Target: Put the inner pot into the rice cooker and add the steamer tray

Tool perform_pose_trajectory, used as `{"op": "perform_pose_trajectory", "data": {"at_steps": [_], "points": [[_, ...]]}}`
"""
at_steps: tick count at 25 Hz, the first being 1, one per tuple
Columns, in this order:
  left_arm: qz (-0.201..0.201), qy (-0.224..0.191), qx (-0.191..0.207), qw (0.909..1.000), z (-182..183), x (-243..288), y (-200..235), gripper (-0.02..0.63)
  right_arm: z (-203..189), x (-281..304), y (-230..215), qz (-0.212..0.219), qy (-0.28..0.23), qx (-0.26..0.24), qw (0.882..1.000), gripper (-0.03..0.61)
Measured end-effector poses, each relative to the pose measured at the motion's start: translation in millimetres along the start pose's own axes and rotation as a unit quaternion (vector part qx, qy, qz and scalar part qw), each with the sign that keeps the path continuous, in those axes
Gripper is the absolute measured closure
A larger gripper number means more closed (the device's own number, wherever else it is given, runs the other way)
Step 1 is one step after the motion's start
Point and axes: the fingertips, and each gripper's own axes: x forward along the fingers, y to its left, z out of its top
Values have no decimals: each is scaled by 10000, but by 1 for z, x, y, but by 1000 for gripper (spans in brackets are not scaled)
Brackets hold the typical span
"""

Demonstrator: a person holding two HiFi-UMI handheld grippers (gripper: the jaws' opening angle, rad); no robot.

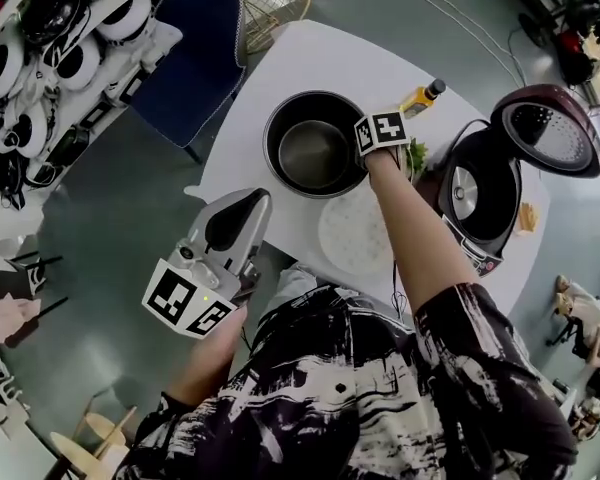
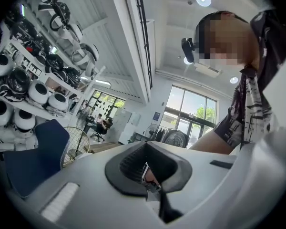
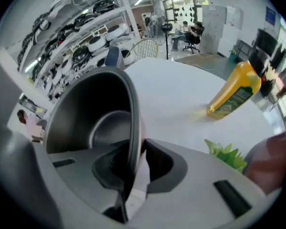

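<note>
The dark inner pot (image 1: 315, 153) stands empty on the round white table (image 1: 380, 68). My right gripper (image 1: 365, 160) points steeply down at the pot's right side. In the right gripper view it (image 3: 133, 151) is shut on the thin rim of the pot (image 3: 90, 109), one jaw inside the wall and one outside. The rice cooker (image 1: 480, 198) stands at the table's right with its lid (image 1: 548, 130) swung open. A white round steamer tray (image 1: 352, 233) lies flat on the table between pot and cooker. My left gripper (image 1: 245, 206) hovers level off the table's near-left edge, shut and empty (image 2: 145, 173).
A yellow bottle (image 1: 423, 97) lies on the table behind the pot, and green leaves (image 1: 417, 156) lie beside the cooker. A blue chair (image 1: 190, 53) stands at the table's far left. Shelves of black-and-white headsets (image 1: 40, 58) line the left wall.
</note>
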Motion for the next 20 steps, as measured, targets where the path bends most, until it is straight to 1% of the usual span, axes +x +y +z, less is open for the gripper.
{"op": "perform_pose_trajectory", "data": {"at_steps": [2,4,7,11,14,17,20], "points": [[49,-37,-4,10000,1,-3,3,609,-1,2,-6,-292,274,-82,9992,575],[78,-56,-13,10000,2,-5,6,609,0,2,-10,-448,338,51,9984,577],[80,-52,-40,9999,4,-8,10,609,-4,-1,-10,-506,212,315,9980,578],[-38,-25,-32,10000,4,-4,6,609,-10,-6,-11,-393,91,669,9969,578],[-210,1,-22,9998,5,6,-3,609,-4,-17,-14,-317,-71,787,9964,577],[-508,37,-15,9987,6,19,-16,609,11,-37,-12,-148,-324,917,9952,577],[-898,77,5,9959,8,33,-43,609,30,-69,-4,147,-628,952,9934,577]]}}
